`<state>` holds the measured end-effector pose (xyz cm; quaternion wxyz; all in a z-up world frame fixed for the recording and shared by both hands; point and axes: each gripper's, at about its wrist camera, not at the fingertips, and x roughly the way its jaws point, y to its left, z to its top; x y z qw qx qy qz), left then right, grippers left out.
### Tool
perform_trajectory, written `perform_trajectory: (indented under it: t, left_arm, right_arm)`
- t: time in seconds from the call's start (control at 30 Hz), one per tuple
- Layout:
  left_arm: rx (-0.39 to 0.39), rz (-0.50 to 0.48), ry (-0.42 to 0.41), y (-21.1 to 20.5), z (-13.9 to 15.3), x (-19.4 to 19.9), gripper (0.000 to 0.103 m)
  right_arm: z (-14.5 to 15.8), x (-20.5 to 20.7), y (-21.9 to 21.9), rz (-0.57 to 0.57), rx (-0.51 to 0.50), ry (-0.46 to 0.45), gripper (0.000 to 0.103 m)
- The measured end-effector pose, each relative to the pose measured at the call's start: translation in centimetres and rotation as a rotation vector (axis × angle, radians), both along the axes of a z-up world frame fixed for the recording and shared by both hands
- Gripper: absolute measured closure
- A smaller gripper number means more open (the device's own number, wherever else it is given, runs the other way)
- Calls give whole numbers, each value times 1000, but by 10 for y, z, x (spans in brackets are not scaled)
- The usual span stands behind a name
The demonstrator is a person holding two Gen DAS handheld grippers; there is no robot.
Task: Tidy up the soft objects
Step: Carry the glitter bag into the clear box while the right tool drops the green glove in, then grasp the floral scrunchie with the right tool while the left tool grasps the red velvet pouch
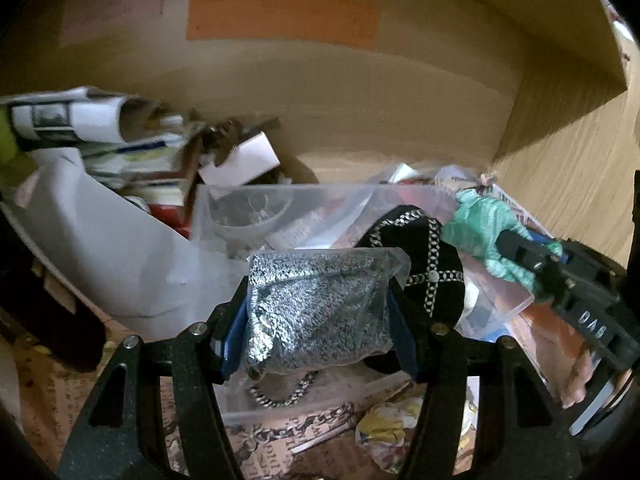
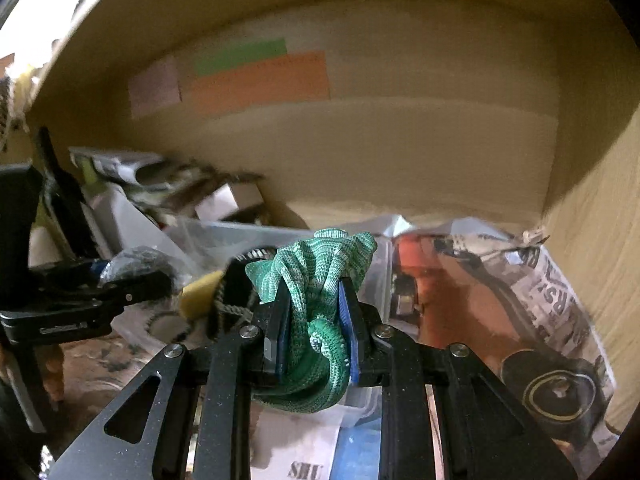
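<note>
Green knit cloth point(image 2: 316, 312) bunched upright, clamped in right hand-held gripper point(image 2: 314, 320), left hand-held gripper point(image 1: 316, 312) clamping bagged speckled fabric point(image 1: 316, 304)

Above the clear plastic bin point(image 1: 280, 204) the way lies open up to the bare cardboard wall point(image 1: 360, 92) behind it. Left of the bin, a heap of papers and boxes point(image 1: 120, 140) blocks passage. Right of the bin, the wooden side panel point(image 1: 568, 176) closes in. The black studded cap point(image 1: 424, 264) and crumpled newspaper point(image 2: 520, 300) crowd the bin's right end.

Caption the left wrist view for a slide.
Left tongs grip a bagged speckled knit over a clear bin.
</note>
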<state>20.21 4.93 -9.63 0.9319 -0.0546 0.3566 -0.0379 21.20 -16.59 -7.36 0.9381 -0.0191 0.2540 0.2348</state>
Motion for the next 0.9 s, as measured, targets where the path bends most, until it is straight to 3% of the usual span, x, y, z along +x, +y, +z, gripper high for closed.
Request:
perform_trajectory:
  t: [0.3,0.43,0.53,0.7,0.77,0.9]
  left_arm:
    - [81,-29,30,-19,-15,14,42]
    - [85,-40,42,-20,-15,14,37]
    - [75,-39,38,-19,-12,10,31]
    - [64,-36,-3,-18,1,-6,26]
    - [62,-33,-27,-18,8,-14,17]
    - [75,-16,-90,-18,22,-38,7]
  right_arm:
    - [-24,9,14,21,-75,46,80]
    - [-25,9,16,23,-91,49,78]
    - [-25,10,16,16,-105,53,68]
    - [-19,3,12,14,-107,36,37]
    - [-14,-4,10,28,-86,24,28]
    - [-3,-23,9,33,-86,-32,21]
